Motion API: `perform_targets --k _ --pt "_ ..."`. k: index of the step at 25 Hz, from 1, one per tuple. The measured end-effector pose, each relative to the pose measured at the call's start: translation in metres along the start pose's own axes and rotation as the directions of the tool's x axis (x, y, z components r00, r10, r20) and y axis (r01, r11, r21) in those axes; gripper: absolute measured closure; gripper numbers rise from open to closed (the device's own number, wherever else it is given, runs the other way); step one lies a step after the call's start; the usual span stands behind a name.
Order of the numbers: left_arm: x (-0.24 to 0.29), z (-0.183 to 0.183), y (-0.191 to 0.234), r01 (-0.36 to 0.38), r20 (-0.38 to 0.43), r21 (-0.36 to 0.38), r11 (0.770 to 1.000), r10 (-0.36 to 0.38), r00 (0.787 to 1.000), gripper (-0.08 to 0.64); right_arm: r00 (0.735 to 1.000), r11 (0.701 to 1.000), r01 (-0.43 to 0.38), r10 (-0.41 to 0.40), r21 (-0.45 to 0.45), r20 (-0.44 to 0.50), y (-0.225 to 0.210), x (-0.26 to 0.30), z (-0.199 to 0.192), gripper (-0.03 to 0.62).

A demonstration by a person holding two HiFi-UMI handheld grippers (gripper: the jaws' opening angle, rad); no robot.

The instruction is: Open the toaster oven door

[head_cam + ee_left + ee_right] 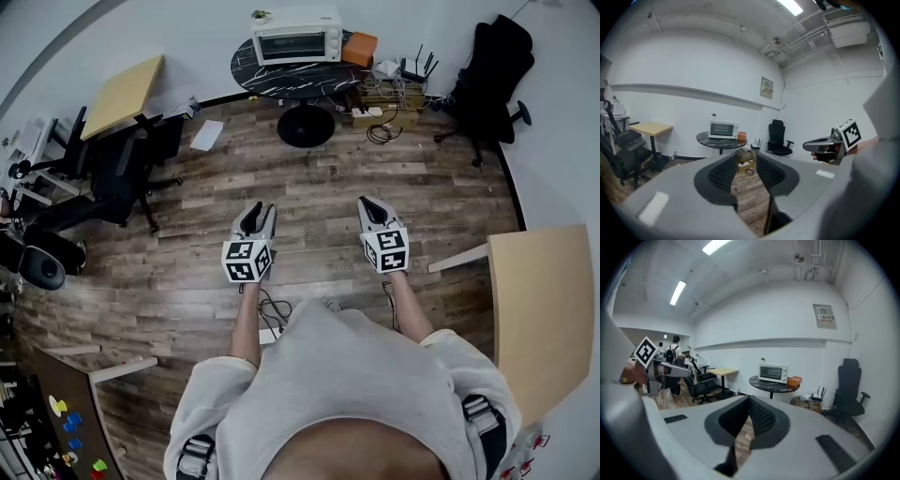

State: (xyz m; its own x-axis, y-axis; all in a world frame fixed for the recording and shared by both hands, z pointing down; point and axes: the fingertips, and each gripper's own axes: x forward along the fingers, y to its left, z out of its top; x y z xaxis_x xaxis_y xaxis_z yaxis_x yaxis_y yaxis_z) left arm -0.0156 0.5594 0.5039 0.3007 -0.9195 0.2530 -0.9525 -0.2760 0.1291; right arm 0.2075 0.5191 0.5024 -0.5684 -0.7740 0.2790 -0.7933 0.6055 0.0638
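A white toaster oven (295, 35) stands with its door closed on a round black marble table (281, 80) at the far wall. It also shows small and far off in the left gripper view (723, 128) and in the right gripper view (773, 372). Both grippers are held side by side over the wooden floor, well short of the table. My left gripper (255, 217) (746, 161) is open, with only floor showing between its pads. On my right gripper (373, 208) (749, 401) the pad tips meet, with nothing in them.
An orange box (360, 49) sits beside the oven. A crate with cables and a router (389, 98) lies right of the table, then a black office chair (487, 75). Wooden desks stand at the left (122, 94) and right (544, 319), with dark chairs (122, 178) at the left.
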Motion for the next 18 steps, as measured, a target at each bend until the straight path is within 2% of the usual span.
perform_targets --k 4,18 --pt "0.001 -0.003 -0.008 0.006 -0.001 -0.001 1.0 -0.006 1.0 0.399 1.0 1.0 -0.001 0.001 -0.011 -0.006 -0.001 -0.003 -0.005 0.578" --pt "0.004 -0.004 -0.037 -0.016 0.014 0.02 1.0 0.016 1.0 0.399 1.0 0.999 -0.008 0.008 -0.036 0.01 -0.017 -0.014 -0.017 0.578"
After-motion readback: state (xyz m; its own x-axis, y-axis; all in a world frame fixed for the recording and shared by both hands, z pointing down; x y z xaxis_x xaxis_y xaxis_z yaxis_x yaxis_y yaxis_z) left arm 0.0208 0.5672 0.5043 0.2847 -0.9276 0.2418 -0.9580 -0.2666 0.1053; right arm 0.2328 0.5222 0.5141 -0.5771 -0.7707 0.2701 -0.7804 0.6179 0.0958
